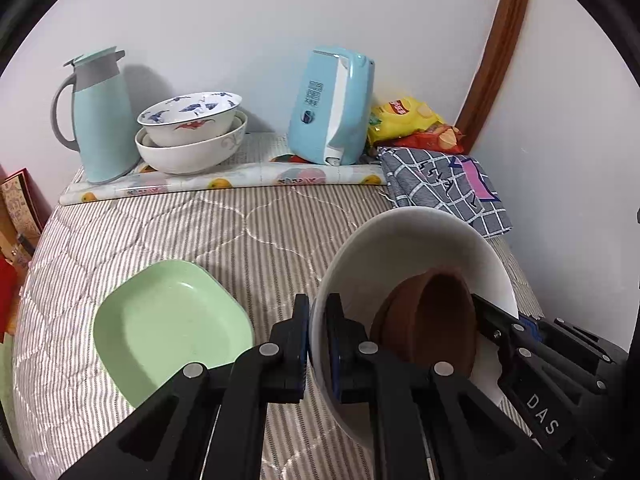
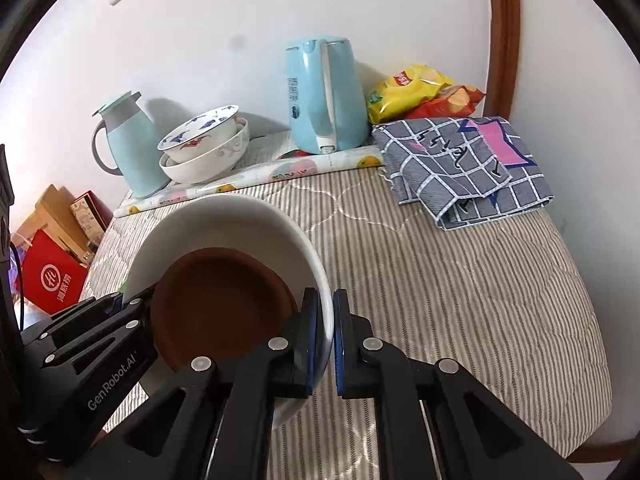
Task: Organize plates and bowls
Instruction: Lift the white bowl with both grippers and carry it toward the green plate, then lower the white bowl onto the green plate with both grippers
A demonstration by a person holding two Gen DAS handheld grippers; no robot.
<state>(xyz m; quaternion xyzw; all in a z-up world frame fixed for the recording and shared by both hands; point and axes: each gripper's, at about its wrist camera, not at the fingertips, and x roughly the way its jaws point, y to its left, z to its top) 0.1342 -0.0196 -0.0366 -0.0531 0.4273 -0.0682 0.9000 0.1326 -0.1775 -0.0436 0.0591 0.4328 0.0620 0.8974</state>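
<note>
A large white bowl (image 1: 420, 240) with a brown dish (image 1: 432, 320) inside it is held between both grippers above the striped table cover. My left gripper (image 1: 318, 344) is shut on the bowl's left rim. My right gripper (image 2: 325, 344) is shut on the bowl's right rim (image 2: 316, 280); the brown dish (image 2: 220, 304) shows inside. The right gripper also shows in the left wrist view (image 1: 504, 328) at the bowl's far rim. A green plate (image 1: 168, 328) lies on the table left of the bowl. Two stacked patterned bowls (image 1: 192, 132) stand at the back left.
A light blue thermos jug (image 1: 100, 120) and a blue electric kettle (image 1: 332, 108) stand along the back wall. Snack bags (image 1: 412, 124) and a folded checked cloth (image 1: 444, 188) lie at the back right. Red and brown boxes (image 2: 56, 248) stand beyond the table's left edge.
</note>
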